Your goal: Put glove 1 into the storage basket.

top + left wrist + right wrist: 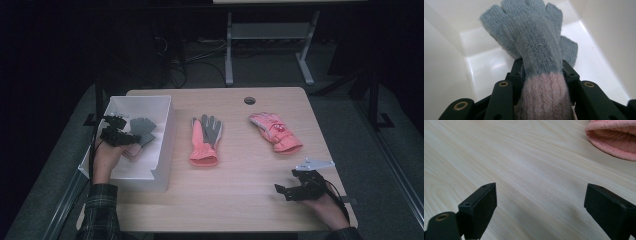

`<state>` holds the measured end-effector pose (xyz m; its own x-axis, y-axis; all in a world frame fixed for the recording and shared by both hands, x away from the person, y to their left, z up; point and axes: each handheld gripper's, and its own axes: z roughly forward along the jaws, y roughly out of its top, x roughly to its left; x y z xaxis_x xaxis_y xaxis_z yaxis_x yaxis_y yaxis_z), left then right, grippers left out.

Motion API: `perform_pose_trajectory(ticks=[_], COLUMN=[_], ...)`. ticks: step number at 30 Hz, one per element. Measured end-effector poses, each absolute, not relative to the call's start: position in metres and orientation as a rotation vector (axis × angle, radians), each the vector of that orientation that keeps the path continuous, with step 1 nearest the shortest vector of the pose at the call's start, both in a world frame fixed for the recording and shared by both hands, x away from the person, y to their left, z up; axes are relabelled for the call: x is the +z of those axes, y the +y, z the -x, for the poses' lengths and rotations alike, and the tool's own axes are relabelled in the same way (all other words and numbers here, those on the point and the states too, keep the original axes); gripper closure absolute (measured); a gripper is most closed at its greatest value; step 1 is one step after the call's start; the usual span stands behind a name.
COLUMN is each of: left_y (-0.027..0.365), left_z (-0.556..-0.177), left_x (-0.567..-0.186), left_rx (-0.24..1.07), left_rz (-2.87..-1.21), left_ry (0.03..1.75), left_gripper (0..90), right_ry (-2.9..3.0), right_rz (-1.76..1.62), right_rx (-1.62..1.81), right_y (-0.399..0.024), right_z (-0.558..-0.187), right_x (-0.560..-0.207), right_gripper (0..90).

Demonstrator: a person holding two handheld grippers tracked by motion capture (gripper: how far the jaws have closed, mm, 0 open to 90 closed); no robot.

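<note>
item: grey knit glove (534,42) with pink cuff, clamped at the cuff by the left hand-held gripper (121,131), inside the white bin (165,137) at the desk's left edge. best handling: lower until the glove rests on the bin floor, then part the jaws and lift straight out. right hand-held gripper (290,187): jaws wide, nothing between them, near right of the desk (240,190). also on the pale wood desk: pink-and-grey glove (205,137) centre, pink glove (275,131) right. room: dark, with cables and a stand beyond the far edge.
</note>
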<state>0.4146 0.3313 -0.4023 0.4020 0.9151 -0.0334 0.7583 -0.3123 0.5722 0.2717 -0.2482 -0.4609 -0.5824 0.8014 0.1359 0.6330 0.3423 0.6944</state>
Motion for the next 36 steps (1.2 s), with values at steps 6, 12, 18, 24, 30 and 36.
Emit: perform_pose_trajectory(ticks=[6, 12, 18, 24, 30, 36], left_y=[0.33, 0.329, 0.325, 0.321, 0.318, 0.319], left_z=[-0.418, -0.42, -0.422, -0.421, -0.416, -0.409], left_x=[-0.416, -0.423, -0.427, -0.421, -0.404, -0.384], left_rx=[0.389, 0.368, 0.381, 0.43, 0.461, 0.476], left_rz=[-2.209, -2.233, -2.236, -2.241, -2.215, -2.179], left_ry=[1.454, 1.471, 1.477, 1.487, 1.472, 1.428], left_gripper=[61.7, 57.4, 36.6, 24.8, 19.3, 19.2], right_ry=[2.377, 2.376, 2.378, 2.376, 2.378, 2.379], right_rz=[-1.274, -1.293, -1.284, -1.292, -1.285, -1.285], right_rx=[1.075, 1.072, 1.074, 1.074, 1.074, 1.074], right_y=[-0.248, -0.248, -0.248, -0.248, -0.248, -0.248], right_z=[-0.272, -0.271, -0.271, -0.271, -0.271, -0.271], right_x=[-0.461, -0.461, -0.46, -0.461, -0.461, -0.461], right_gripper=[10.9, 10.9, 11.0, 11.1, 11.1, 11.1])
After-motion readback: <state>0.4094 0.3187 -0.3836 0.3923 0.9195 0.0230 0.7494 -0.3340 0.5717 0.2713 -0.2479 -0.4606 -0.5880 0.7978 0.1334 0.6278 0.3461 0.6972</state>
